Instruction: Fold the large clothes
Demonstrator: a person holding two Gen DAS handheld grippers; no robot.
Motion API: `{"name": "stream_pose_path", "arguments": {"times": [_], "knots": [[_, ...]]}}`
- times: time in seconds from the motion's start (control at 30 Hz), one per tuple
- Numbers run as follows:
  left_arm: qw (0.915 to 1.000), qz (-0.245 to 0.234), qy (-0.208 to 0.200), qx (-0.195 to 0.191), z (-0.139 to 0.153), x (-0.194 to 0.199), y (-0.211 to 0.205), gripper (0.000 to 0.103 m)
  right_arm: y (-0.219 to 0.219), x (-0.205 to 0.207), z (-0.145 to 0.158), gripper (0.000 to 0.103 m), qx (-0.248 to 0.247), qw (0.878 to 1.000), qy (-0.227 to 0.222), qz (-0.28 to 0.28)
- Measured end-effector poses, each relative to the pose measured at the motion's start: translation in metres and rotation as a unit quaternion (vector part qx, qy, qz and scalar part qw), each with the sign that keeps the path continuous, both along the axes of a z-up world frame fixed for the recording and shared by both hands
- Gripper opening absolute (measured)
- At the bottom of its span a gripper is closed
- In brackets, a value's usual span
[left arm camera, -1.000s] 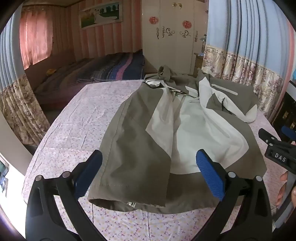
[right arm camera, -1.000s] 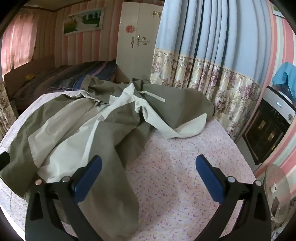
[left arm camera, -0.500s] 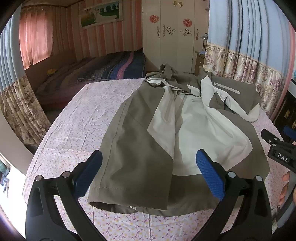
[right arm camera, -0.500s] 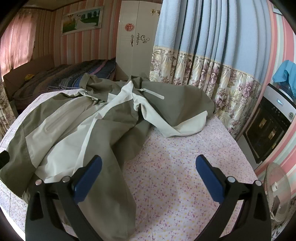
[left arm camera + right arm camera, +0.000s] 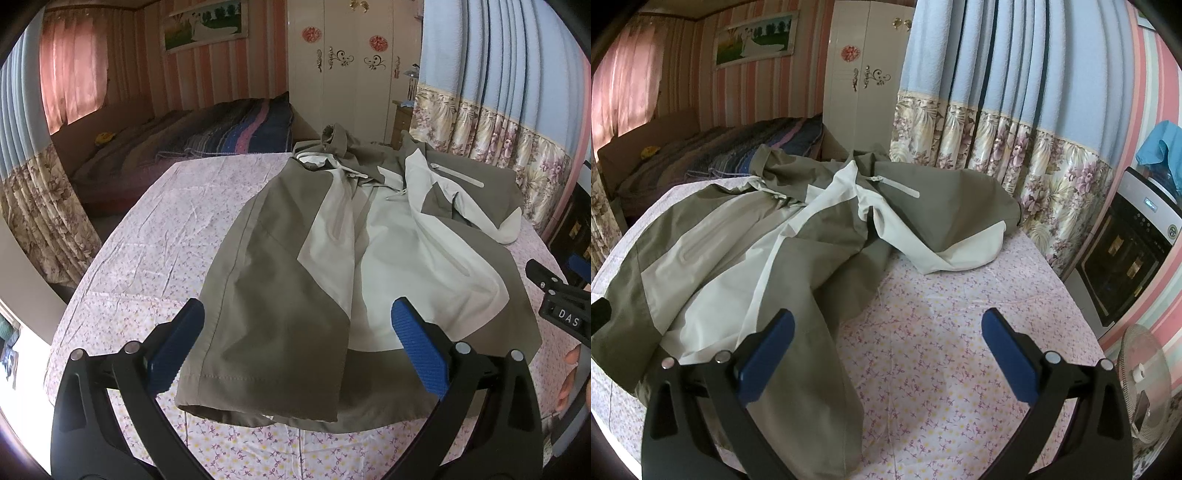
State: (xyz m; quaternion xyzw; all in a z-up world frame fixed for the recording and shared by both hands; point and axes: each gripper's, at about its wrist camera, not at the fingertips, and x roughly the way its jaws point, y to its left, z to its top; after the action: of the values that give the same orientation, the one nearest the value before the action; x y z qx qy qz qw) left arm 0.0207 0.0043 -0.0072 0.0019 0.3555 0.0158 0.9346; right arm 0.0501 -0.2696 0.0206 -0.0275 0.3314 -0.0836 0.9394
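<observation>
Olive jacket (image 5: 295,295) rumpled on surface (image 5: 155,229); left claw (image 5: 295,350) & right claw (image 5: 886,350) both released, empty — grab sleeve (image 5: 942,206) near hood, pull flat first.

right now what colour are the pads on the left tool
Blue, ribbed pads on a black frame; the left wrist view shows them best.

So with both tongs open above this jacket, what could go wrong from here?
1. The jacket lies bunched: its right sleeve is flopped across the body, so a fold made now may trap wrinkles.
2. The left tongs hover over the doubled hem and could pinch only the top layer.
3. The right tongs sit mostly over the bare floral sheet and might grab it along with the fabric.
</observation>
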Motion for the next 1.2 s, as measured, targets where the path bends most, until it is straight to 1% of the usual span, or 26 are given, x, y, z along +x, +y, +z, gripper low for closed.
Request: {"name": "stream_pose_path", "arguments": {"times": [0.7,1.2], "knots": [[1.0000,0.005,-0.001,0.001,-0.0009,0.0012,0.0018,0.100,0.0016,0.0005,-0.0030,0.101,-0.003,1.000,-0.003,0.001],[1.0000,0.004,-0.003,0.004,0.0010,-0.0001,0.0014,0.100,0.0010,-0.0016,0.0004,0.101,-0.001,1.000,-0.003,0.002]]}}
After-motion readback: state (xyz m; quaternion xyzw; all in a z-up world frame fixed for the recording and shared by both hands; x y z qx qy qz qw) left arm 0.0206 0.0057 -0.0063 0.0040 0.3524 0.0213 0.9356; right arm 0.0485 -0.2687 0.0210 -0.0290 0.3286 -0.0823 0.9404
